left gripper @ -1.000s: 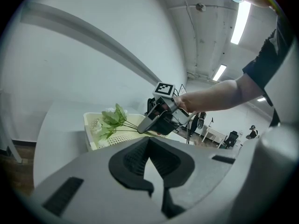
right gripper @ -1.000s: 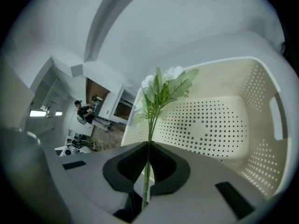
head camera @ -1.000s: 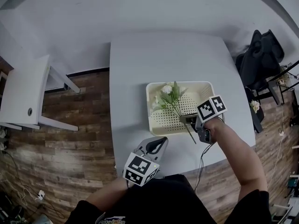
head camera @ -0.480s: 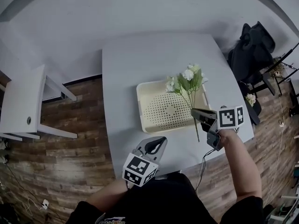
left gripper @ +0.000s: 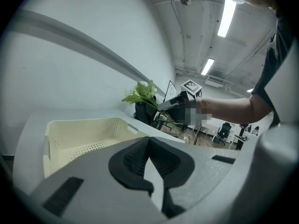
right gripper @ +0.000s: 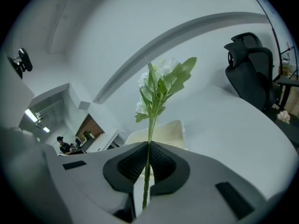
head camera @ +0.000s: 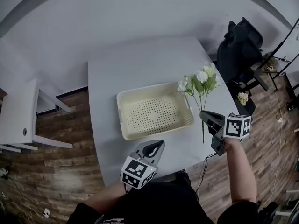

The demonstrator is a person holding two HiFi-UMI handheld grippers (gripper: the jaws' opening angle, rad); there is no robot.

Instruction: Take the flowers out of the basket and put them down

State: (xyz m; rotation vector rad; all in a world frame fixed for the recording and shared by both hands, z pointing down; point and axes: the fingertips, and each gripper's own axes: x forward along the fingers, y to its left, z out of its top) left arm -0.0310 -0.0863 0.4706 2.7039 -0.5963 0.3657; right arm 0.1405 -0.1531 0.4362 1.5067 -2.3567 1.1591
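Observation:
A bunch of white flowers (head camera: 201,80) with green leaves hangs in the air over the table's right side, just right of the cream basket (head camera: 154,111). My right gripper (head camera: 205,116) is shut on the green stems (right gripper: 148,164), which run up between its jaws to the blooms (right gripper: 156,85). The basket has a perforated floor and holds nothing I can see. My left gripper (head camera: 150,149) hovers at the table's near edge, below the basket, jaws together and empty. In the left gripper view the basket (left gripper: 79,134) lies ahead-left and the flowers (left gripper: 140,93) farther off.
The grey-white table (head camera: 140,64) stands against a pale wall. A black office chair (head camera: 238,45) stands to the right of the table, and a white side table (head camera: 21,111) stands at the left on the wood floor. A cable hangs off the table's near right edge.
My right gripper has lifted the flowers out of the basket and carried them rightward, past the basket's right rim. The left gripper has stayed at the table's near edge.

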